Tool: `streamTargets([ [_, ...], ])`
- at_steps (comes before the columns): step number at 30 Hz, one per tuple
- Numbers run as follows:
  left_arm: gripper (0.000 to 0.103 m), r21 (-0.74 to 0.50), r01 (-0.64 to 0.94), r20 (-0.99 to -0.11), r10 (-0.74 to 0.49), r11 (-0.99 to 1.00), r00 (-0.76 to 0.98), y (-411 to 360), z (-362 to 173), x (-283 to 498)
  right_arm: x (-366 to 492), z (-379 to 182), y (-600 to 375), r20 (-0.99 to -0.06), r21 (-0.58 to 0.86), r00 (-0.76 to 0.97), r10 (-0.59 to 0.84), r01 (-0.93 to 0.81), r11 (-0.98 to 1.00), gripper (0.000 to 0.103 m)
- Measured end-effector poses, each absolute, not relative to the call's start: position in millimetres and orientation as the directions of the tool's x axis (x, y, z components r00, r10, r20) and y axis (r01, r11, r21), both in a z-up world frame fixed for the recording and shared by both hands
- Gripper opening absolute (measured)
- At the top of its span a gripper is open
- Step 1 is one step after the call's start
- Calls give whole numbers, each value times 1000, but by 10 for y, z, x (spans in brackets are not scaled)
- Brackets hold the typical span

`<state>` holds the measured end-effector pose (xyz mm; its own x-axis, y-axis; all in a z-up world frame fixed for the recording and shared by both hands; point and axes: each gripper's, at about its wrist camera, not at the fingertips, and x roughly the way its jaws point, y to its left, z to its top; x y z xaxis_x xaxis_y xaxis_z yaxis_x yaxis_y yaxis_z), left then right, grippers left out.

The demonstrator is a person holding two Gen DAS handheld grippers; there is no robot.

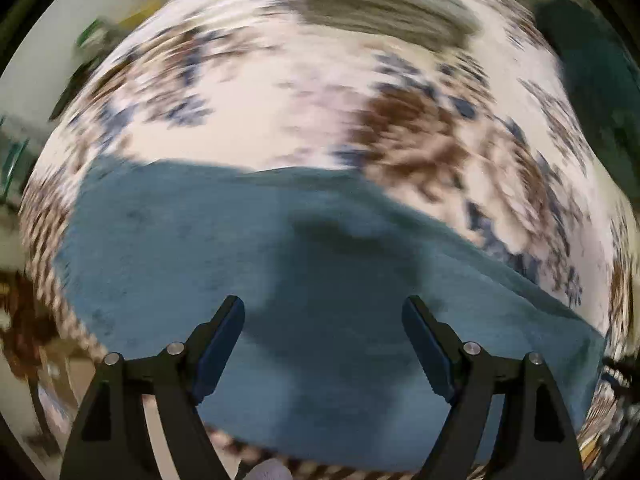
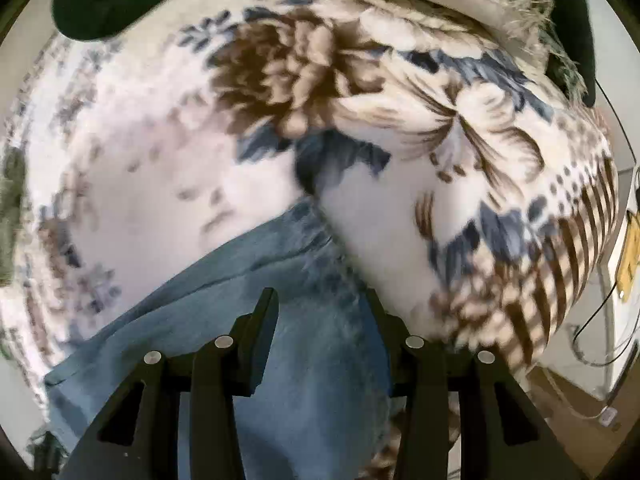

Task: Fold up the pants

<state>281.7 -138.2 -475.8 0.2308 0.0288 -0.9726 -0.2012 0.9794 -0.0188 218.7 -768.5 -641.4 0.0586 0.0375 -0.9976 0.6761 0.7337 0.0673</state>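
Right gripper [image 2: 322, 300]: points down at the cloth, its two black fingers set partly apart, with nothing seen pinched between them.
Pants [image 2: 312, 380]: blue denim, lying directly below and between the fingers, spreading out to the left of the claw and narrowing to a strip beyond its tips.
Blanket [image 2: 160, 152]: white fleece printed with brown and blue flowers, under the pants and filling the space ahead of the claw and to both its sides.
Striped border [image 2: 532, 292]: brown-and-cream edge of the blanket, to the right of the claw.
Cables [image 2: 600, 312]: thin dark leads, far right of the claw, past the blanket's edge.
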Motion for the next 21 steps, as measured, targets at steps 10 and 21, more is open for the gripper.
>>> streamTargets([
  [10, 80, -3, -36, -982, 4, 999, 190, -2057, -5045, 3044, 2094, -5692, -7871, -970, 135, 239, -34, 655, 744, 1],
  [21, 80, 41, -37, -993, 44, 998, 111, -2118, -5381, 3048, 2377, -6544, -7674, -997, 63, 8, 72, 578, 813, 17],
])
